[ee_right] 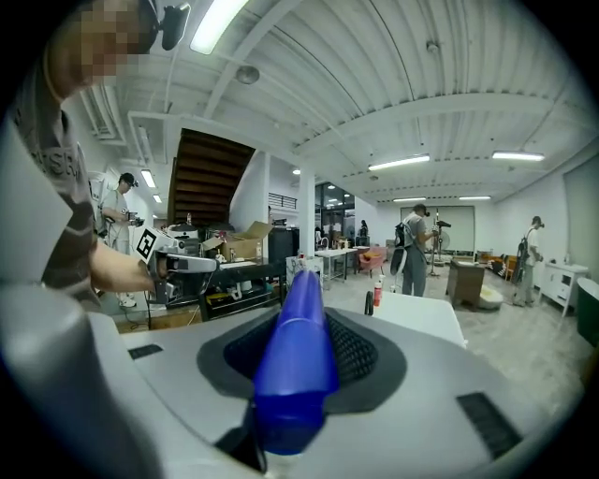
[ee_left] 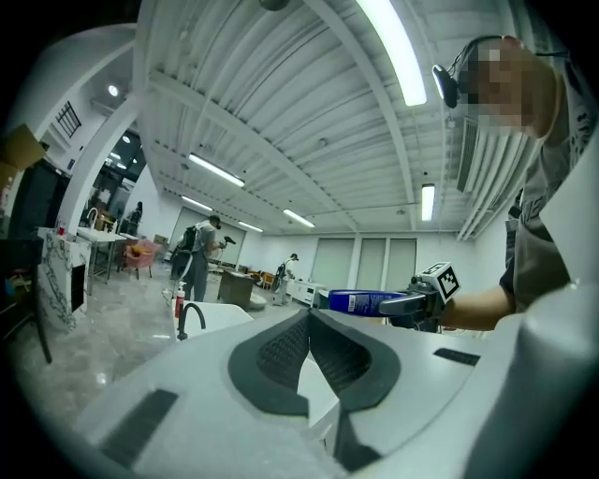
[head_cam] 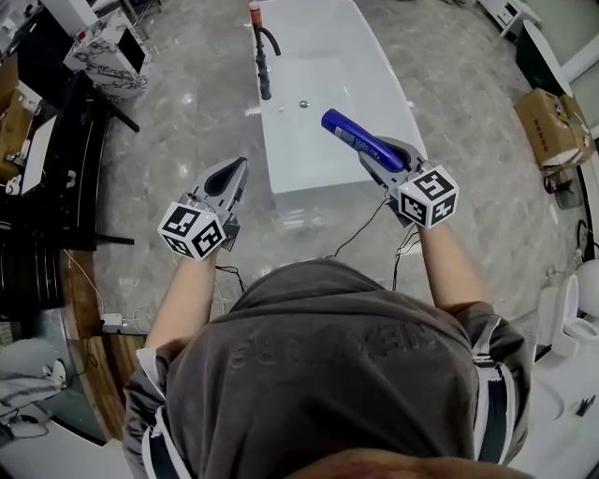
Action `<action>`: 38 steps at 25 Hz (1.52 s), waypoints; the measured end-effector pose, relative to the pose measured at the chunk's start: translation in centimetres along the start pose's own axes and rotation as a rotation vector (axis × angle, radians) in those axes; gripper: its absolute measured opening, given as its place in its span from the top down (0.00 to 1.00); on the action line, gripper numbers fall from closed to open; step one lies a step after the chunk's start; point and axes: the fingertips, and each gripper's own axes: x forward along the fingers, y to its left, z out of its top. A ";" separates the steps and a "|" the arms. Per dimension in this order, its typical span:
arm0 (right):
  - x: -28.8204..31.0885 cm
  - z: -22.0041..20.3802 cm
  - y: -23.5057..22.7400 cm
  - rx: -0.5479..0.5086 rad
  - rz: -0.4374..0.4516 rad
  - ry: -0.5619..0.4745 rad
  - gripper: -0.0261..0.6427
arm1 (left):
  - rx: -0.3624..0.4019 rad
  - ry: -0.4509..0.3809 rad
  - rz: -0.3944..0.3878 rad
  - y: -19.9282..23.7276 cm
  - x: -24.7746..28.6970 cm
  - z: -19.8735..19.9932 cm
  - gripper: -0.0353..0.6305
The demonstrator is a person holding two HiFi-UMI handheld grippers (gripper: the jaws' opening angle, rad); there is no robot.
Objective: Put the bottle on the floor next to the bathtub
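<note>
A blue bottle (head_cam: 360,139) lies clamped in my right gripper (head_cam: 386,154), held level above the near right corner of the white bathtub (head_cam: 318,112). In the right gripper view the blue bottle (ee_right: 298,337) runs forward between the dark pads. My left gripper (head_cam: 231,176) hangs over the grey marble floor (head_cam: 201,103) left of the tub, its jaws closed tip to tip with nothing between them. The left gripper view shows its closed tips (ee_left: 309,318), and beyond them the bottle (ee_left: 367,301) in the right gripper.
A black faucet (head_cam: 263,61) and a red-capped dispenser (head_cam: 254,13) stand at the tub's far left rim. Dark shelving (head_cam: 42,178) lines the left side, a cardboard box (head_cam: 552,126) sits at the right, and cables (head_cam: 370,234) trail on the floor near my feet. Other people (ee_right: 415,245) stand far off.
</note>
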 end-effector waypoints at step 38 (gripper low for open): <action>24.8 -38.2 15.5 -0.715 0.611 0.873 0.76 | -0.219 0.211 0.260 17.0 -4.9 -32.1 0.94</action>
